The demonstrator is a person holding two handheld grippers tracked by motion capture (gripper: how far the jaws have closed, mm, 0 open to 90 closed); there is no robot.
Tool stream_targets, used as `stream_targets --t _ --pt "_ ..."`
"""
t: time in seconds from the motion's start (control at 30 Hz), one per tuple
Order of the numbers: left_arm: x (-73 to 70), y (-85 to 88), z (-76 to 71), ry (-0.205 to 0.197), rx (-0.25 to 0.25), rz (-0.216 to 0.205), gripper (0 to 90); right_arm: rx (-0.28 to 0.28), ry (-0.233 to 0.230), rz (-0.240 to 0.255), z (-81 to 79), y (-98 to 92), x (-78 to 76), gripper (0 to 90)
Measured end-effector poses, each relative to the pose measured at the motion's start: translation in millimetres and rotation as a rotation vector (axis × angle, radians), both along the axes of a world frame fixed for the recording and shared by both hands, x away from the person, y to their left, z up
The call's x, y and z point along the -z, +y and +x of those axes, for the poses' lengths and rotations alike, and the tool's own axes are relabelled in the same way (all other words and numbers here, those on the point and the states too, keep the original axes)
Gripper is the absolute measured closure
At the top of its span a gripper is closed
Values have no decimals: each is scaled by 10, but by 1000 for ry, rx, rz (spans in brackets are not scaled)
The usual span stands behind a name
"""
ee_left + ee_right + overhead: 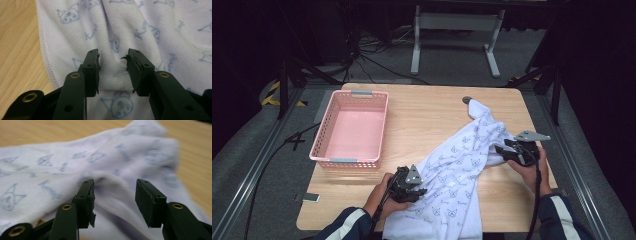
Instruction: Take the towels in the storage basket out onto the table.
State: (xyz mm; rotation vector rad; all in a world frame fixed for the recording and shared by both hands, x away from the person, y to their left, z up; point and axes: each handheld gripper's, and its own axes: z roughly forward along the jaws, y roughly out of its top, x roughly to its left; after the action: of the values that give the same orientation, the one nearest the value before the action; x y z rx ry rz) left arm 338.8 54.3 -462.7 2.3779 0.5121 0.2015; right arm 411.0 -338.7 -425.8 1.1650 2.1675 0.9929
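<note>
Jaws of both grippers, left gripper and right gripper, stand spread over folds of the printed towel near the table's front edge; next they must pinch it.

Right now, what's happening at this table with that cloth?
A person is working a white towel with blue cartoon prints on a wooden table, using hand-held tongs. The left tongs straddle a raised fold of the towel near its edge; the right tongs stand open around another bunched fold. A pink basket sits empty at the left.
</note>
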Motion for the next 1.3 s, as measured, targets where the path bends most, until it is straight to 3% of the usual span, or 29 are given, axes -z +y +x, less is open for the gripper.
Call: stream_targets --t 0.03,0.07,0.2,0.27,0.33,0.37,0.4,0.5,0.53,0.6,0.67,0.7,0.73,0.8,0.83,0.87,0.93,1.03,1.13,1.17,1.2,1.27,1.3 --pt "0 0 0 0 0 0 632 0 0 0 0 0 0 509" --pt "-6 -5 -10 10 8 3 634 16 22 -91 70 113 82 519" --pt "-20 -50 -42 24 46 9 632 14 76 -134 149 127 205 530" --pt "-43 -103 -23 -5 58 18 596 18 83 -121 164 89 245 544" --pt "-115 -178 83 -14 9 -14 506 13 86 -114 166 65 240 599" --pt "-144 -203 127 -17 -2 -28 489 -3 85 -122 163 63 238 651" --pt "-193 -256 200 -45 -27 -47 482 -3 83 -124 160 69 236 683" --pt "-285 -396 408 -57 -85 -104 423 -7 64 -131 124 69 189 802" --pt "-300 -443 482 -75 -101 -94 423 -17 53 -131 100 57 160 808" --pt "-303 -511 622 -51 -132 -110 418 -33 48 -114 56 25 117 838" --pt "-255 -600 764 -61 -171 -80 425 -37 47 -116 11 -4 86 836" --pt "-226 -629 810 -46 -180 -83 440 -43 46 -105 -27 -29 64 832" --pt "-184 -660 869 -29 -170 -63 456 -47 40 -104 -50 -40 49 832" --pt "-98 -711 947 -31 -197 -8 472 -52 25 -118 -114 -61 -10 833" --pt "-60 -723 976 -26 -197 4 538 -58 17 -111 -177 -90 -65 850" --pt "-36 -694 1018 -10 -200 -2 543 -63 11 -117 -202 -101 -81 857" --pt "-37 -671 1033 -19 -202 -1 585 -71 12 -120 -234 -121 -98 860" --pt "-44 -620 1021 -19 -187 13 735 -64 23 -129 -336 -236 -134 868" --pt "-56 -575 999 -37 -187 44 849 -6 29 -142 -400 -392 -139 869" --pt "-58 -563 985 -38 -200 51 858 14 34 -142 -409 -444 -133 870" --pt "-62 -524 966 -44 -214 64 862 74 32 -162 -404 -540 -107 872" --pt "-66 -494 965 -51 -214 72 864 85 41 -168 -391 -575 -92 872" --pt "-70 -460 965 -52 -221 80 864 122 40 -172 -371 -608 -67 872"
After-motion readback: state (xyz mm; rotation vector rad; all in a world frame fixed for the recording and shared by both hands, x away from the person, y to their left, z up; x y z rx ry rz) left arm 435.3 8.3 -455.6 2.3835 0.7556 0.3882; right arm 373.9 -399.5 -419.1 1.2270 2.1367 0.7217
